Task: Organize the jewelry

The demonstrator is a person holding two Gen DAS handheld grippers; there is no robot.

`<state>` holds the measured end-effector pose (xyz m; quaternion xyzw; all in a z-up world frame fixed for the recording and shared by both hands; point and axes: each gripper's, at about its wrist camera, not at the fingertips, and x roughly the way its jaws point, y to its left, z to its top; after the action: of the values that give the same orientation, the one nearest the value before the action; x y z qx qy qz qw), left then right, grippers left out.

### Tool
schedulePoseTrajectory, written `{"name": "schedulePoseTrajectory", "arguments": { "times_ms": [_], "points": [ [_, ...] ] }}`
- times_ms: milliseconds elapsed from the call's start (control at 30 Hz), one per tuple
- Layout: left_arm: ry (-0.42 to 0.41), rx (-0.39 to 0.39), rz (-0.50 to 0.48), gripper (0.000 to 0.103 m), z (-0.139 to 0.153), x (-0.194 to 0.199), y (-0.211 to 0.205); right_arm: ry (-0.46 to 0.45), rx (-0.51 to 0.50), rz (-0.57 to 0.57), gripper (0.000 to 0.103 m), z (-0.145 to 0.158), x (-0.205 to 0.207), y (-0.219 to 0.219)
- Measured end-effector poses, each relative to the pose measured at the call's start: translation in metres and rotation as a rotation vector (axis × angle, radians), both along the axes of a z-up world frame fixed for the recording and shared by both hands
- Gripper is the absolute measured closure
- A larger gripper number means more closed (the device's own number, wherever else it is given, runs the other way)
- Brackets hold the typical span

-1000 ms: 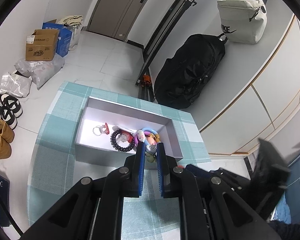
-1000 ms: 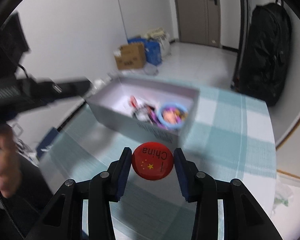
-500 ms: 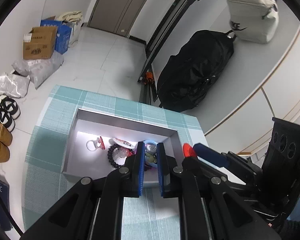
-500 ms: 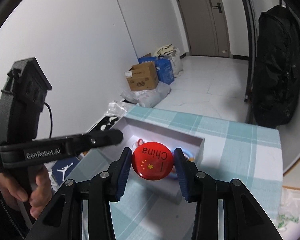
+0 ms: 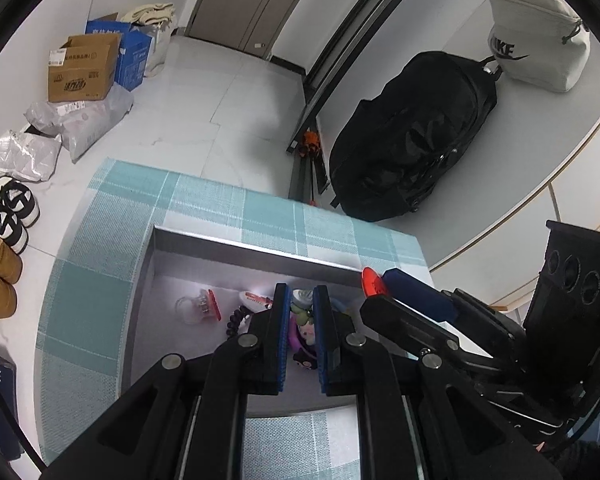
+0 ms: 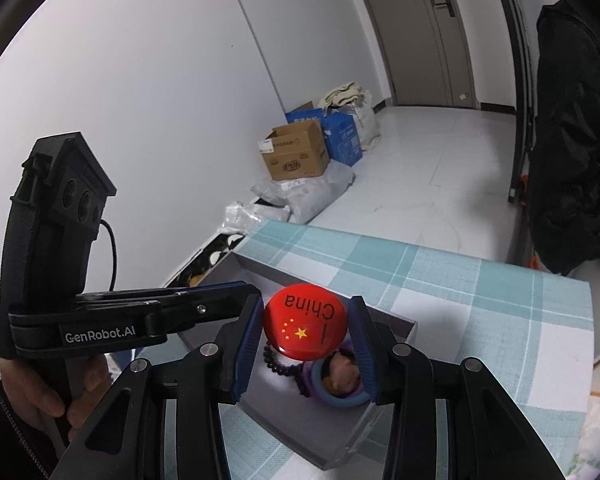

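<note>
Badge (image 6: pixel 305 325) pinched in right gripper (image 6: pixel 306 332) over box (image 6: pixel 396 318); left gripper (image 5: pixel 300 334) narrow, empty. Next: lower, release.

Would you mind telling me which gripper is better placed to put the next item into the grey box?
Right. The right gripper already holds the red China badge above the grey box. The left gripper hangs over the box, jaws narrowly apart, gripping nothing.
</note>
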<state>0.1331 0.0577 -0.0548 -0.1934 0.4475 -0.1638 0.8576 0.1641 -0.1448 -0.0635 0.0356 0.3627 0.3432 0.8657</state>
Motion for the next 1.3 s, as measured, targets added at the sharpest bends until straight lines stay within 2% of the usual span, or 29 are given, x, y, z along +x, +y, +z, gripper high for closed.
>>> {"name": "schedulePoseTrajectory", "arguments": {
  "times_ms": [133,467,567,633,700,767,867,1067,1200,1300],
  "points": [
    [0.014,0.002,-0.001,0.096,-0.003,0.004,-0.001,0.017,-0.001,0.007,0.061,-0.002,0.002,0.001],
    [0.031,-0.059,0.028,0.096,-0.012,0.010,0.004,0.064,-0.004,-0.043,0.061,-0.014,0.010,-0.011],
    [0.027,-0.083,0.017,0.095,-0.011,0.011,0.004,0.049,0.000,-0.053,0.059,-0.012,0.009,-0.013],
    [0.015,-0.086,0.021,0.087,-0.007,0.010,0.004,0.035,-0.025,-0.058,0.044,-0.010,0.007,-0.010],
    [-0.016,-0.095,0.029,0.060,-0.002,0.006,0.006,0.009,-0.006,-0.044,0.042,-0.007,0.003,-0.011],
    [-0.041,-0.115,0.045,0.047,0.001,0.003,0.009,-0.016,0.004,-0.044,0.040,-0.003,0.000,-0.013],
    [-0.037,-0.127,0.065,0.046,0.001,0.003,0.013,-0.060,0.013,-0.056,0.038,0.004,-0.006,-0.016],
    [-0.030,-0.140,0.104,0.046,0.003,-0.001,0.018,-0.094,0.025,-0.073,0.035,0.013,-0.011,-0.019],
    [-0.063,-0.086,0.125,0.045,0.012,-0.009,0.016,-0.119,0.035,-0.083,0.033,0.018,-0.020,-0.019],
    [-0.083,-0.012,0.139,0.041,0.018,-0.015,0.013,-0.141,0.040,-0.095,0.028,0.022,-0.029,-0.020]
  ]
}}
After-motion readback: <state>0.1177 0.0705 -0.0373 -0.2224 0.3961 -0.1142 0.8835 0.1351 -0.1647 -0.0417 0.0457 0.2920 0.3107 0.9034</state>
